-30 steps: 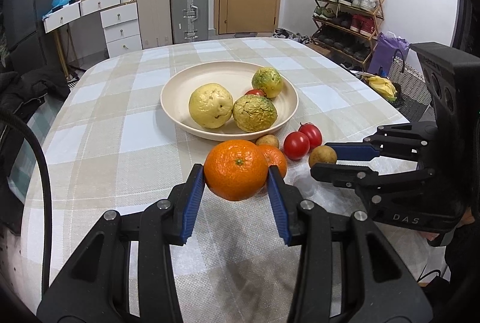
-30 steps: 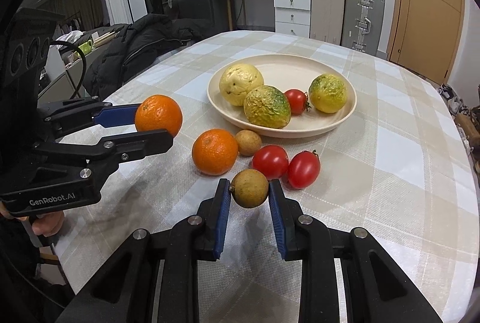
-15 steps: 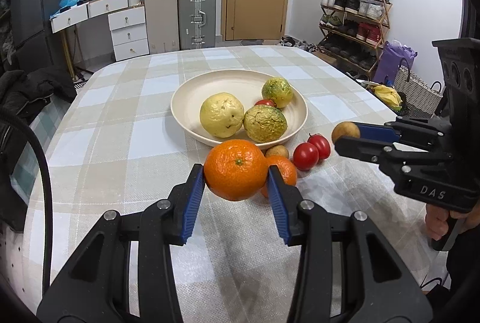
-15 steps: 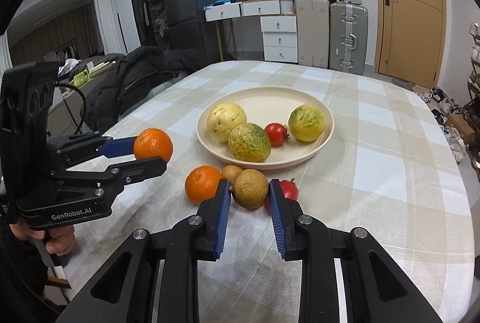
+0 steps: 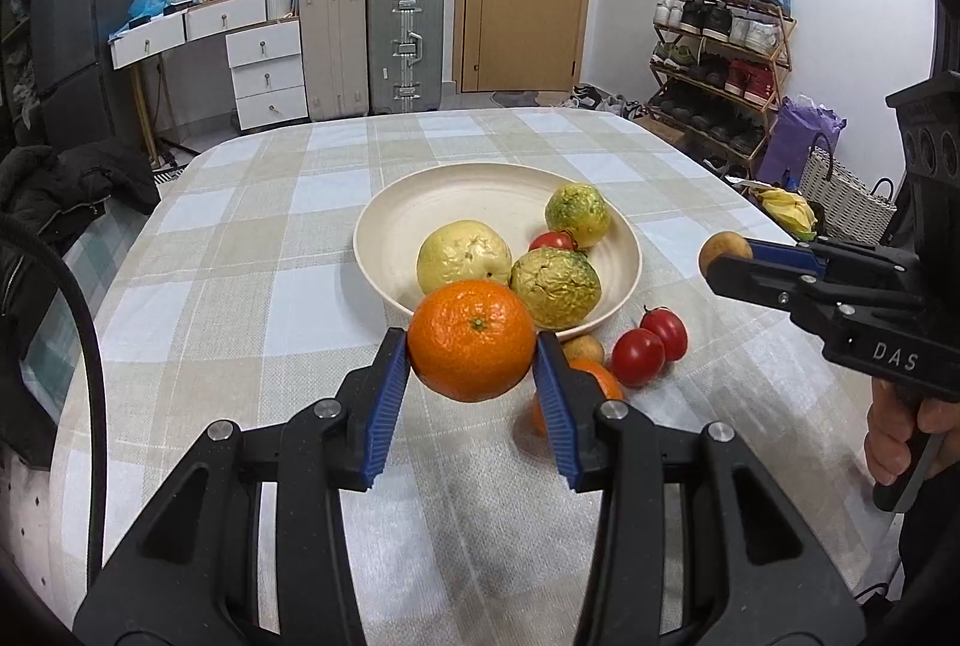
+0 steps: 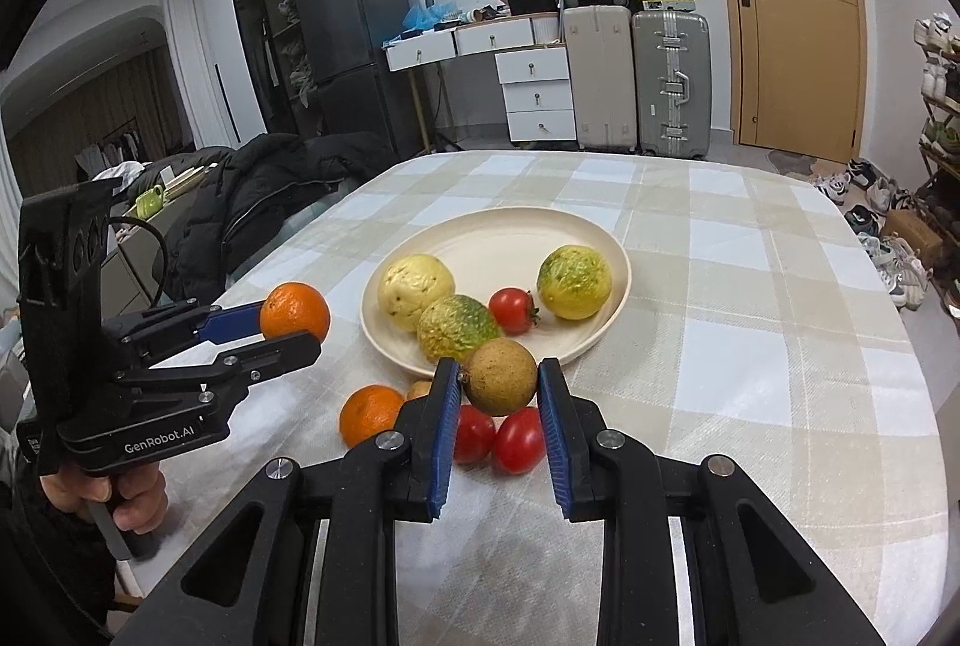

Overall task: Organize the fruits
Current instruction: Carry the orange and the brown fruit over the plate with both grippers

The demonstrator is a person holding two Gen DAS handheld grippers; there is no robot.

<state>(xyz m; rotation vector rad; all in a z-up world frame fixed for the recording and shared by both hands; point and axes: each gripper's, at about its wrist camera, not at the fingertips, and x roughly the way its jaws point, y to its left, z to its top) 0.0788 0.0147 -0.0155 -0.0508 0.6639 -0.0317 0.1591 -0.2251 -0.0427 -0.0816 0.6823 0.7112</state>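
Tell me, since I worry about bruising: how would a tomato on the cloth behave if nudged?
The red tomatoes look round and smooth, so probably roll easily. Their thin glossy skin likely bruises or splits under hard squeezing. The tablecloth may slow rolling.

Two oranges [image 5: 471,339], three tomatoes [image 6: 512,310], three guavas [image 6: 574,282], two longans [image 6: 500,376].

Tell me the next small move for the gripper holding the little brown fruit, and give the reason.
Probably carry the right gripper forward over the plate and lower the small brown fruit into its bare far part. The fruit is clamped clear of the table, just short of the plate's near rim, where three yellow-green fruits and a tomato already lie.
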